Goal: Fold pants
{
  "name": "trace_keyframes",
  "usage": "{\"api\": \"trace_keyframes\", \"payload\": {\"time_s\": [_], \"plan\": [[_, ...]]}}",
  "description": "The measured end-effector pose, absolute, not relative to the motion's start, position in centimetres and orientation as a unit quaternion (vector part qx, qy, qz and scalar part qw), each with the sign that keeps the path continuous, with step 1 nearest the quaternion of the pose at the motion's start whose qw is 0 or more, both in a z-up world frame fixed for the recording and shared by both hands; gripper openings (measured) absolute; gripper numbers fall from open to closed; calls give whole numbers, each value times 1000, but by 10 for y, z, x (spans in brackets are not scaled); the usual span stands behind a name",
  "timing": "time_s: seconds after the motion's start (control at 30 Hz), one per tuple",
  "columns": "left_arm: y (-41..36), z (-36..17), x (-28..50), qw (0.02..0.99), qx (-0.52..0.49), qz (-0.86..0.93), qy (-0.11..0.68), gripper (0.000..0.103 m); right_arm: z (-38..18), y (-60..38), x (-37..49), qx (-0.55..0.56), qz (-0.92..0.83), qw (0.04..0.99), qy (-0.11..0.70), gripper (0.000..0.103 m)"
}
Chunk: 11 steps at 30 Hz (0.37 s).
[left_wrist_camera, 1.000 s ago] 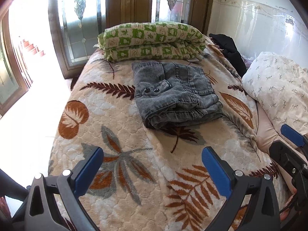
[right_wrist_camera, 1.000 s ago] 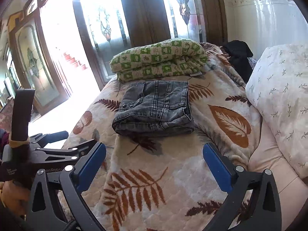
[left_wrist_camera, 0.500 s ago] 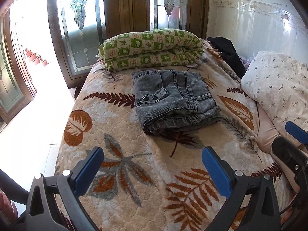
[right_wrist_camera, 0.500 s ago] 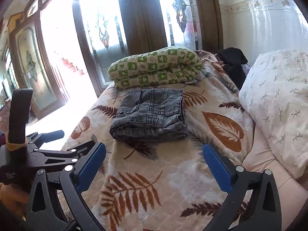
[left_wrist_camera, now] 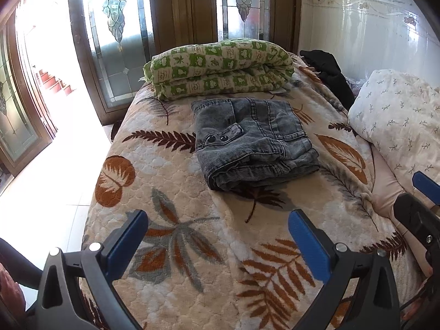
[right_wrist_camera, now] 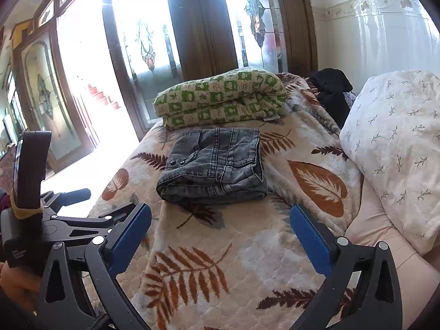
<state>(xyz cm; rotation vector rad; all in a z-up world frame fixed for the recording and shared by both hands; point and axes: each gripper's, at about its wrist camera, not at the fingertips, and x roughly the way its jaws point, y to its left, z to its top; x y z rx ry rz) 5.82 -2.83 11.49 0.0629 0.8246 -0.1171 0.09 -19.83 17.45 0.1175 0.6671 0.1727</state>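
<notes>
Denim pants [left_wrist_camera: 253,148] lie folded; both grippers, left [left_wrist_camera: 217,242] and right [right_wrist_camera: 220,236], have withdrawn, spread empty: task complete.

The folded pants [left_wrist_camera: 253,145] lie on the bed [left_wrist_camera: 176,198], near its middle, on top of the bedspread. Just behind them, at the far end of the bed, lies a folded quilt [left_wrist_camera: 220,68], its near edge just beside the pants' far edge. Behind the quilt stand the glazed doors [left_wrist_camera: 121,55]. To the right of the pants, well apart from them, a pillow [left_wrist_camera: 398,121] rests along the bed's right side, with a dark garment [left_wrist_camera: 330,74] behind it by the wall. Both tongs hang in front of the pants, apart from them, the left tongs [left_wrist_camera: 217,236] to the left of the right tongs [right_wrist_camera: 220,228].
</notes>
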Motion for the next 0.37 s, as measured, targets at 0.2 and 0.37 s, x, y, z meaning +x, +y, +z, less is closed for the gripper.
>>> {"api": "trace_keyframes", "payload": {"time_s": [0.2,0.37], "plan": [[-30,116,57,915,31,-57,398,103,175,-198,1,57,86,939,328,102],[-30,116,57,915,31,-57,398,103,175,-198,1,57,86,939,329,102]]}}
